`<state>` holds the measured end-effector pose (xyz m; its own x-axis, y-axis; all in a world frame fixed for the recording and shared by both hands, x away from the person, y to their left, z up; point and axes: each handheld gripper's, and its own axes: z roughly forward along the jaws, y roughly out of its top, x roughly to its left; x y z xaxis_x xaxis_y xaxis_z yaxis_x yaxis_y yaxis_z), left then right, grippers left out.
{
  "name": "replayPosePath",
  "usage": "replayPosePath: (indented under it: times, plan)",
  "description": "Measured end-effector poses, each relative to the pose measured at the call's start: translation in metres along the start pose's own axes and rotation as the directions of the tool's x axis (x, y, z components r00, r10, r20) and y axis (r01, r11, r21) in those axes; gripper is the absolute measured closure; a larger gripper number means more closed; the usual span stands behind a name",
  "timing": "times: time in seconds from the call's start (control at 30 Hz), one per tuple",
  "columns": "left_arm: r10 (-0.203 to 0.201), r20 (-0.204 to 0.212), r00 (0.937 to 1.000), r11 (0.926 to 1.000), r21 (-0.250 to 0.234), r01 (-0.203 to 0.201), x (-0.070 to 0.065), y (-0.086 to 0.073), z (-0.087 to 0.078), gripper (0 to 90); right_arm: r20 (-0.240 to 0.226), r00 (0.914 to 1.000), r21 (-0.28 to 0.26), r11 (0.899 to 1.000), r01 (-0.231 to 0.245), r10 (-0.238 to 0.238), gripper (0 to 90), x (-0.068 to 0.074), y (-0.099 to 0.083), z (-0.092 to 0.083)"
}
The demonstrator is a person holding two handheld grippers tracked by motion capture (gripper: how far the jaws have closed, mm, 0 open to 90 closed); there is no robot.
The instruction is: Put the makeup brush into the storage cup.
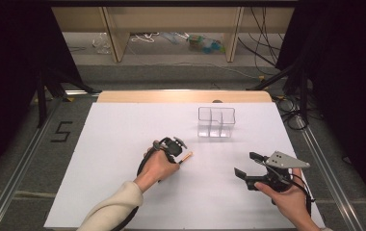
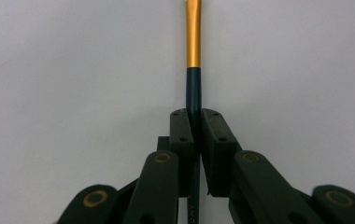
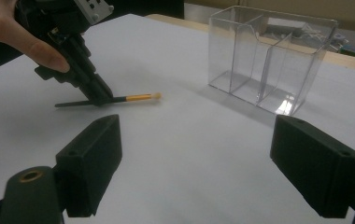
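Left of centre on the white worktop, the left hand holds the left gripper tipped down toward the surface, pointing to about 2 o'clock in the high view. Its jaws are closed on a thin pen: the dark barrel is pinched between the two pads, and the gold section with its pale rounded tip projects beyond them. In the right gripper view the pen lies almost flat on or just above the worktop, the dark end trailing behind the left gripper and the gold end pointing toward the organiser; whether it touches the sheet cannot be told.

At about 1 o'clock from the pen stands a clear plastic organiser, upright, well apart from both grippers. Partitions divide it into compartments; the right gripper view shows the organiser with one long cross wall and shorter dividers, and the compartments visible through the walls hold nothing.

At the right, near the front edge, the right hand holds the right gripper, pointing to about 10 o'clock. Its jaws are spread wide with nothing between them, and its grey plate faces up.
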<state>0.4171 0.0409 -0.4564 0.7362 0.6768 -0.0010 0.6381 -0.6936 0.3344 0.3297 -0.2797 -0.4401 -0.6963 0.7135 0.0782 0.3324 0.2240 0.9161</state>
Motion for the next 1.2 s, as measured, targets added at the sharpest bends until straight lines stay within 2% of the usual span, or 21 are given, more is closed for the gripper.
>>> replayPosePath:
  times: [0.03,0.3,0.33,0.37,0.4,0.47,0.53,0.57,0.63,0.7,0.77,0.9,1.0,1.03,1.1,1.2]
  plan:
    - [-0.003,0.001,1.0000,1.0000,-0.004,0.003,0.000,0.000,0.000,83.7,0.011,0.9998,-0.011,1.000,0.018,-0.018,17.7,-0.001,0.000,0.000]
    - [-0.005,0.001,1.0000,0.9996,-0.029,0.005,0.000,0.000,-0.003,83.7,0.004,1.0000,-0.005,1.000,0.009,-0.009,17.7,0.000,0.000,0.000]
    - [-0.018,0.003,0.9998,0.9992,-0.036,0.018,-0.001,0.000,-0.003,83.7,0.007,0.9999,-0.008,1.000,0.014,-0.014,17.7,-0.001,0.000,0.000]
    - [-0.015,0.001,0.9999,0.9994,-0.031,0.015,-0.001,0.000,-0.004,83.7,0.000,1.0000,-0.001,1.000,0.001,-0.001,17.7,0.000,0.000,0.000]
    - [-0.006,0.000,1.0000,0.9996,-0.028,0.006,0.000,0.000,-0.004,83.7,0.010,0.9998,-0.011,1.000,0.018,-0.018,17.8,-0.001,0.000,0.000]
    - [0.008,-0.002,1.0000,0.9996,-0.028,-0.008,0.001,0.000,-0.005,83.7,0.010,0.9998,-0.012,1.000,0.019,-0.019,17.8,-0.001,0.000,0.000]
    - [-0.024,0.005,0.9997,0.9980,-0.058,0.024,0.000,-0.001,-0.005,83.7,0.010,0.9998,-0.011,1.000,0.018,-0.018,17.7,-0.001,0.000,0.000]
    - [-0.024,0.005,0.9997,0.9980,-0.058,0.024,0.000,-0.001,-0.005,83.7,0.010,0.9998,-0.011,1.000,0.018,-0.018,17.7,-0.001,0.000,0.000]
    - [-0.021,0.006,0.9998,0.9977,-0.065,0.021,0.000,-0.002,-0.006,83.7,0.002,1.0000,-0.001,1.000,0.003,-0.003,17.8,0.000,0.000,0.000]
    - [0.006,-0.001,1.0000,0.9984,-0.056,-0.006,0.002,-0.002,-0.009,83.7,0.006,0.9999,-0.004,1.000,0.010,-0.010,17.8,-0.001,0.000,0.000]
    - [-0.010,-0.002,1.0000,0.9957,-0.092,0.009,0.001,-0.002,-0.011,83.7,0.000,1.0000,0.000,1.000,0.000,0.000,17.8,0.000,0.000,0.000]
    - [-0.020,-0.006,0.9998,0.9926,-0.120,0.019,-0.001,-0.002,-0.014,83.7,0.009,0.9999,-0.008,1.000,0.013,-0.013,17.8,-0.001,0.000,0.000]
    - [-0.018,-0.003,0.9998,0.9897,-0.142,0.017,-0.002,-0.002,-0.016,83.7,0.011,0.9998,-0.011,1.000,0.017,-0.017,17.7,-0.001,0.000,0.000]
    - [-0.019,-0.001,0.9998,0.9882,-0.152,0.019,-0.003,-0.001,-0.017,83.7,0.000,1.0000,-0.001,1.000,-0.001,0.001,17.8,0.000,0.000,0.000]
    - [-0.013,-0.003,0.9999,0.9875,-0.157,0.013,-0.003,-0.001,-0.019,83.7,0.009,0.9999,-0.008,1.000,0.013,-0.013,17.8,-0.001,0.000,0.000]
    - [-0.014,-0.007,0.9999,0.9843,-0.176,0.013,-0.003,-0.001,-0.020,83.7,0.001,1.0000,-0.001,1.000,-0.001,0.001,17.8,0.000,0.000,0.000]
